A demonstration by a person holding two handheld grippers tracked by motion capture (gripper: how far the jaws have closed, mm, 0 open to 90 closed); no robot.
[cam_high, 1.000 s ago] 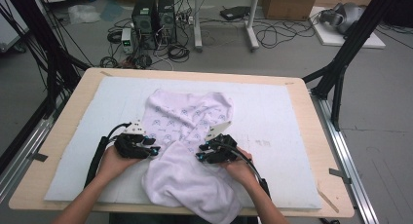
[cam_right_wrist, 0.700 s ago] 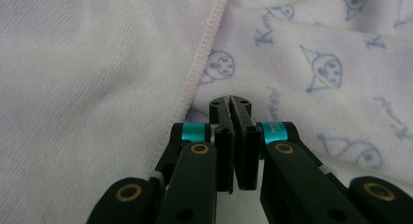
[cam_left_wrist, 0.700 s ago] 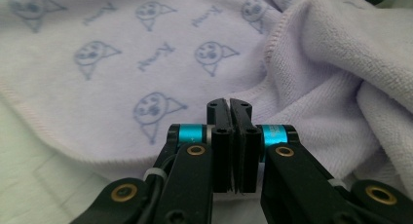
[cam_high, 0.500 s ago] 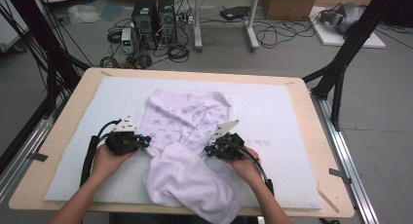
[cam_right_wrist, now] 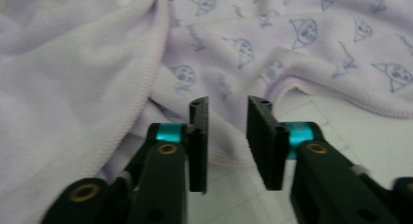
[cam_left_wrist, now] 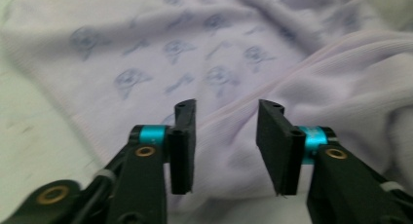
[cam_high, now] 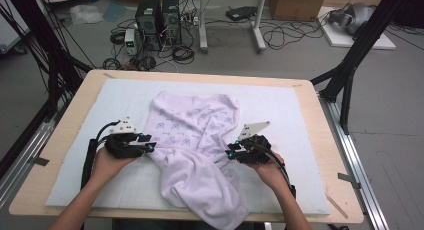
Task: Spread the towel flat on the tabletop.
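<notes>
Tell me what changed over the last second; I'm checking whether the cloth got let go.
Both grippers drew apart: the left gripper slid outward to the garment's left edge, the right gripper to its right side. Their jaws have just been opening, and now stand open with cloth beneath the gap, not pinched. The garment's upper printed part lies slightly flatter. The white mat and table are unchanged.

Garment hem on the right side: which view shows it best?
The right gripper view: the stitched hem curls over the mat just beyond the open right gripper. The high view shows the whole garment, hem tiny. The left gripper view gives only a seam.
</notes>
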